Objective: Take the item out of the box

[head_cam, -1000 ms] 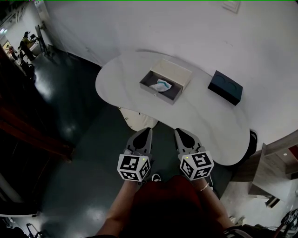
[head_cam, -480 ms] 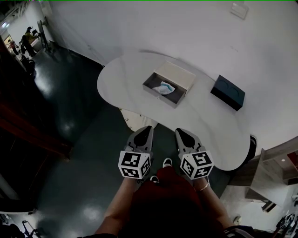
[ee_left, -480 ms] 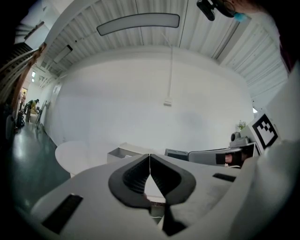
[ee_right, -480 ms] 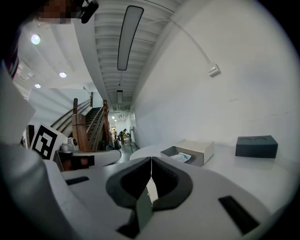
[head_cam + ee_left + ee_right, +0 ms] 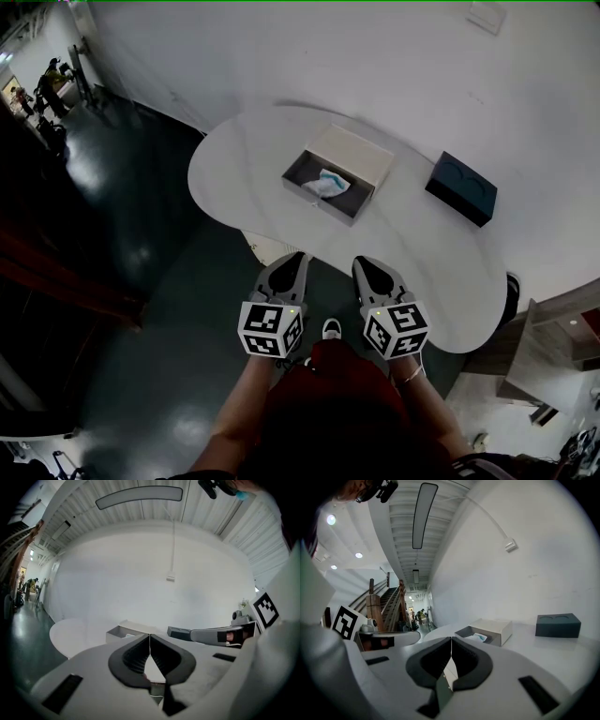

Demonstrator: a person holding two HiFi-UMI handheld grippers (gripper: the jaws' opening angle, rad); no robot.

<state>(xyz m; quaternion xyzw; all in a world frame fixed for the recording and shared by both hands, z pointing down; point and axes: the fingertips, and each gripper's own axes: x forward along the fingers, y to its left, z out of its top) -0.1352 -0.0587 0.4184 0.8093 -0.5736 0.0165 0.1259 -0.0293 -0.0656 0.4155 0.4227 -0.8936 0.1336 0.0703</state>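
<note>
Smooth white kidney-shaped tabletop (image 5: 234, 159), centre frame. Grey left gripper (image 5: 299, 257), lower centre: jaws pressed together, empty. Shallow open rectangular cardboard box (image 5: 361, 155) contains the crumpled white-and-teal item (image 5: 327, 184). Grey right gripper (image 5: 360, 262): jaws together, empty. Matte dark-teal rectangular box (image 5: 460, 189), right.

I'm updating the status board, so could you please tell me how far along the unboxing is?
Done: the box stands open on the table. In hand: nothing; left gripper and right gripper are shut and empty, short of the table. Left: lifting out the white-and-teal item.
</note>
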